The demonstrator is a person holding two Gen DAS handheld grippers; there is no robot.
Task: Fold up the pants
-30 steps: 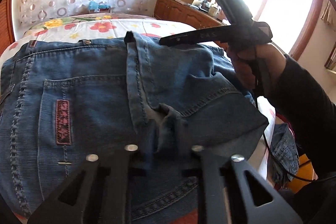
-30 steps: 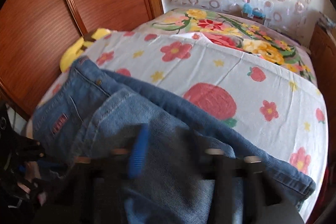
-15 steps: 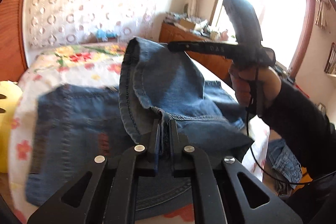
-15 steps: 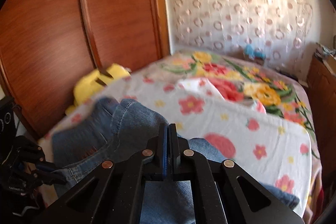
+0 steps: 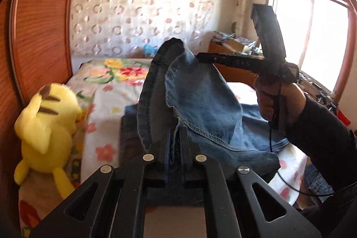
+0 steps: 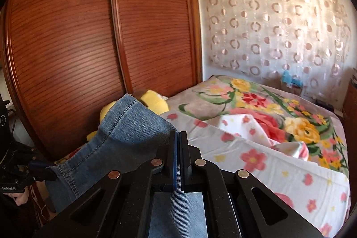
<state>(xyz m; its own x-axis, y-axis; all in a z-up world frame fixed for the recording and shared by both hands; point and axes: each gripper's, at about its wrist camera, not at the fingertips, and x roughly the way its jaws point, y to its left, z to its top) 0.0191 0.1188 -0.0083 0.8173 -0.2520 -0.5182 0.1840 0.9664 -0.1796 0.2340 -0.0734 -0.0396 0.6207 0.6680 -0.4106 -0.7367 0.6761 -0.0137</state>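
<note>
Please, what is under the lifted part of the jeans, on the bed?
Under the raised fold of the jeans lies more denim, flat on the floral bedsheet. The left gripper and right gripper hold the fold up. What the denim covers cannot be seen.

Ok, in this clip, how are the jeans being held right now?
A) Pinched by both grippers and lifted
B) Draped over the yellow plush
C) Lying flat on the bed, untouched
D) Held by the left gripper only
A: the left gripper and the right gripper are each shut on denim, with the jeans raised above the bed.
</note>
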